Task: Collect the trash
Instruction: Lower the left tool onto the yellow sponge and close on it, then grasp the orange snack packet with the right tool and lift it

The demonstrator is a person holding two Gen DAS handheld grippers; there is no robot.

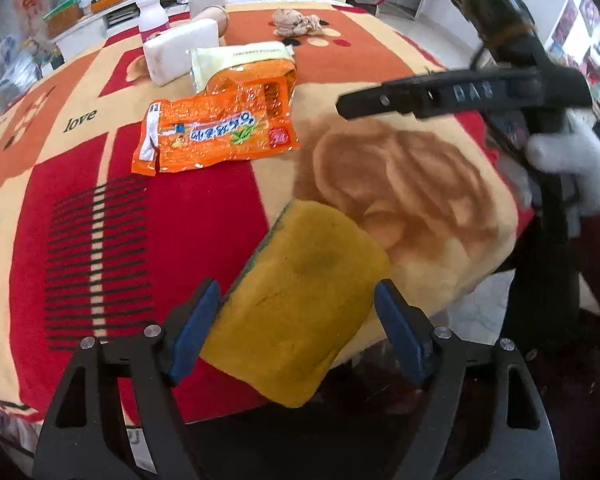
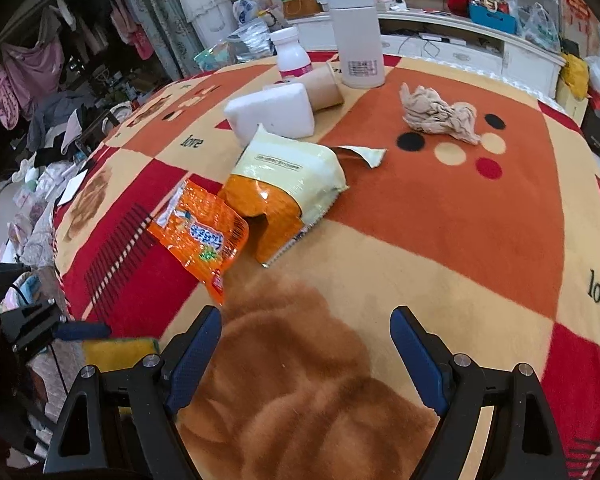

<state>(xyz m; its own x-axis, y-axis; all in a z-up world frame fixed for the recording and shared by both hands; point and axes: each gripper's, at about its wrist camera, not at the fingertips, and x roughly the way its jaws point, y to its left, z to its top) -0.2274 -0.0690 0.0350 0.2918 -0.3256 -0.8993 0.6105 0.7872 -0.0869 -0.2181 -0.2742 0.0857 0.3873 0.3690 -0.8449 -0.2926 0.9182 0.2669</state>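
The left gripper (image 1: 296,328) stands wide at the near table edge with a yellow sponge (image 1: 300,304) between its pads, a gap showing on the right side, so it looks loosely held or just being let go. The right gripper (image 2: 306,354) hangs open and empty over the blanket-covered table (image 2: 440,240). Most of the collecting seems left: the orange wrapper (image 2: 204,236), pale yellow packet (image 2: 292,168), crumpled tissue (image 2: 436,114) and paper cup (image 2: 324,86) lie on the table.
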